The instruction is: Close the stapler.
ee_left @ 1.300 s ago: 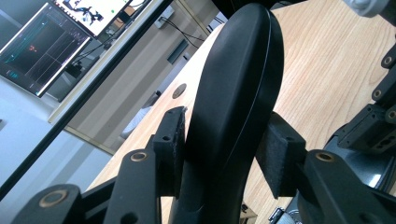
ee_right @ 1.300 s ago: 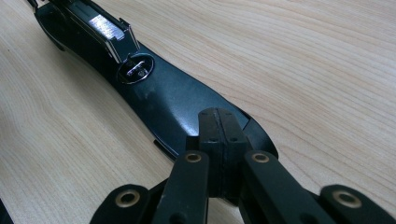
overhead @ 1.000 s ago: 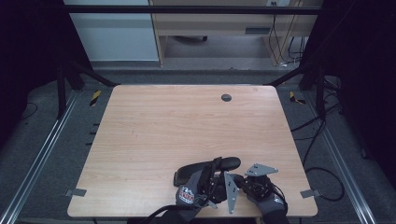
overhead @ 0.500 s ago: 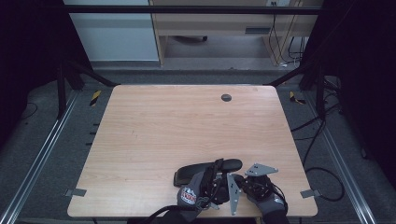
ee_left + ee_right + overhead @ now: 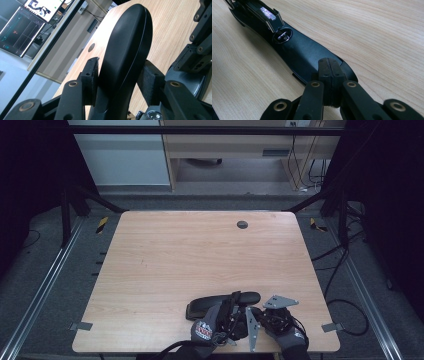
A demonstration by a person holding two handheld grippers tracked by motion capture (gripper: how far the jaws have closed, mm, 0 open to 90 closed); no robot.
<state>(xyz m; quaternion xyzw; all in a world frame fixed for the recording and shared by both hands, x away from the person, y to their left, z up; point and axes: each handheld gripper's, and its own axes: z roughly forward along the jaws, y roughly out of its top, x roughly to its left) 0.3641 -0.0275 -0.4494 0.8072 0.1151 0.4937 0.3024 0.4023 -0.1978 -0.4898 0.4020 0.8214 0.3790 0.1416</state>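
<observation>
A long black stapler (image 5: 210,303) lies near the front edge of the wooden table (image 5: 200,250). My left gripper (image 5: 232,306) is turned on its side and shut on the stapler's body. In the left gripper view its two pads (image 5: 93,75) press on either side of the curved black stapler (image 5: 125,50). My right gripper (image 5: 261,308), with a grey plate on top, is just right of the left one. In the right gripper view my right gripper (image 5: 329,72) is shut, pads together with nothing between them, tips over the end of the stapler (image 5: 297,52), whose metal part shows farther along.
A round dark grommet hole (image 5: 242,224) sits near the table's far edge. Metal frame rails and cables run along the floor on both sides. Monitors (image 5: 22,27) show beyond the table in the left gripper view.
</observation>
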